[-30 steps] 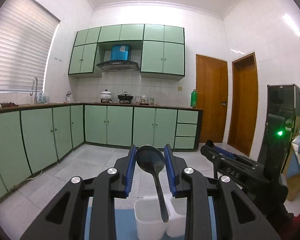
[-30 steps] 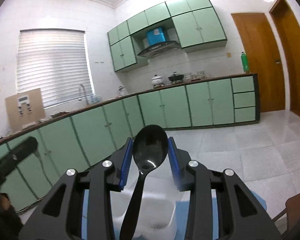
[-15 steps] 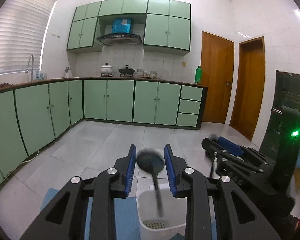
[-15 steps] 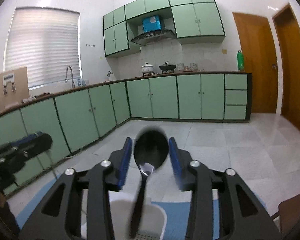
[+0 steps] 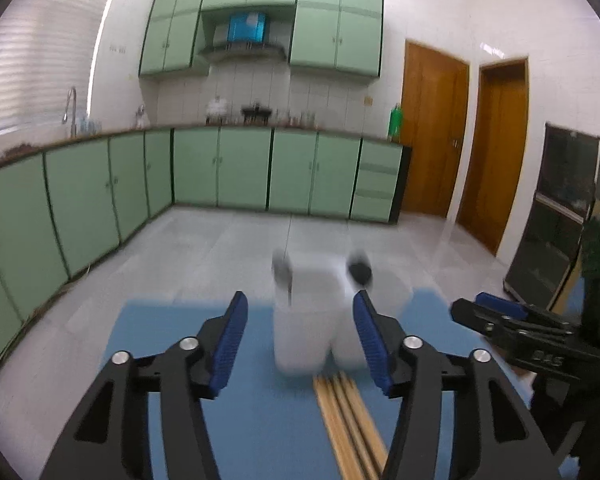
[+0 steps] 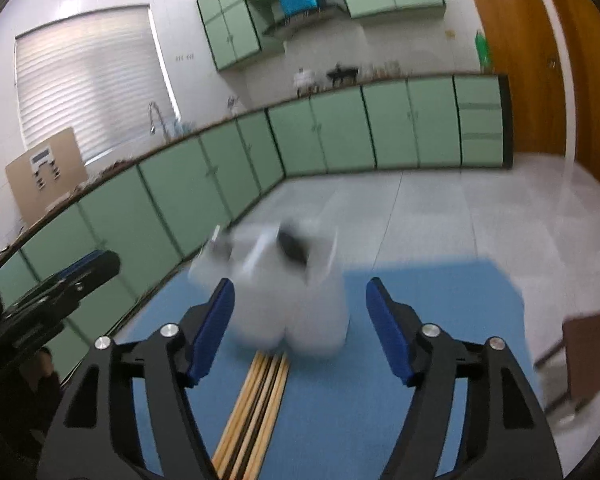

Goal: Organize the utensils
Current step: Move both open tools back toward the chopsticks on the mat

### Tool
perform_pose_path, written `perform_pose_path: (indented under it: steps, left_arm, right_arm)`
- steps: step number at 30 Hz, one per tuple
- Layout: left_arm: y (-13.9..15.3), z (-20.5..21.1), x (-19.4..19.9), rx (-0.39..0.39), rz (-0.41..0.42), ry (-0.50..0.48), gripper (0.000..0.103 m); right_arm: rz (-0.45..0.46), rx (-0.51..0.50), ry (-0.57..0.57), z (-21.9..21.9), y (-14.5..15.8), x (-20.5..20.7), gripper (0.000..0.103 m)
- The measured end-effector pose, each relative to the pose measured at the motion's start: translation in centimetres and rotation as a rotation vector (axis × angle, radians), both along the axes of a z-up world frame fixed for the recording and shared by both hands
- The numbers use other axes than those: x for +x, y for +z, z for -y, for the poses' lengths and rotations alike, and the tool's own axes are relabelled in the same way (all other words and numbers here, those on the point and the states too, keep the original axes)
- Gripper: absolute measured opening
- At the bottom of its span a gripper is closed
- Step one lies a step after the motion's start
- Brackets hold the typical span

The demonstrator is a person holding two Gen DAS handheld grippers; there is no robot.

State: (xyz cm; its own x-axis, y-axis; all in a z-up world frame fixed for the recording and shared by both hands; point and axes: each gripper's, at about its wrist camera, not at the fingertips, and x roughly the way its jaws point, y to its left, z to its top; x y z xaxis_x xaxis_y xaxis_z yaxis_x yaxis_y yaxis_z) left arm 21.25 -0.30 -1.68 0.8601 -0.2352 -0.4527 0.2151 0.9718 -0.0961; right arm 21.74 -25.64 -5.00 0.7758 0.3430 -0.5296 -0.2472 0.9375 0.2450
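A white utensil holder (image 5: 320,320) stands on a blue mat (image 5: 252,420), blurred by motion; it also shows in the right wrist view (image 6: 296,300). Two black spoons stand in it, bowls up (image 5: 360,272) (image 5: 282,272). In the right wrist view one spoon bowl (image 6: 294,246) shows at the rim. Wooden chopsticks (image 5: 352,420) lie on the mat in front of the holder, also in the right wrist view (image 6: 256,404). My left gripper (image 5: 298,344) is open and empty just short of the holder. My right gripper (image 6: 300,328) is open and empty, facing the holder.
The right gripper's body (image 5: 532,344) sits to the right in the left wrist view; the left gripper's body (image 6: 52,296) sits to the left in the right wrist view. A brown chair (image 6: 588,356) stands right of the mat. Green cabinets (image 5: 220,172) line the far walls.
Both grippers opened and let go of their black spoons, which now stand in the white holder. Both grippers pulled back and tilted down, bringing the mat and chopsticks into view.
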Motion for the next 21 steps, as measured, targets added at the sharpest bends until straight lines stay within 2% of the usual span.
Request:
perform_pose_path:
  steps: [3,5,10,14,21]
  left_arm:
    - [-2.5,-0.4,-2.7,-0.008,-0.106,0.010,0.060]
    - [-4.5,-0.4,-4.6,0.013,-0.179,0.003,0.060]
    - [-8.4,-0.3,-7.5,0.077,-0.271,0.023,0.062]
    - [-10.1,-0.7,-8.6,0.073,-0.308,0.037,0.063]
    - [-11.3,-0.4,-8.7,0.062,-0.328,0.067,0.063]
  right_arm:
    - [-0.079,-0.049,0.010,-0.9,-2.4,-3.9,0.071]
    - [-0.134,-0.074,0.020,-1.6,-3.8,-5.9,0.071]
    - [-0.200,-0.129,0.051,-3.7,-5.8,-9.5,0.071]
    - [-0.203,-0.207,0.073,-5.4,-6.8,-11.5,0.070]
    - [-0.228,-0.269,0.068,-6.7,-8.6,-12.6,0.066]
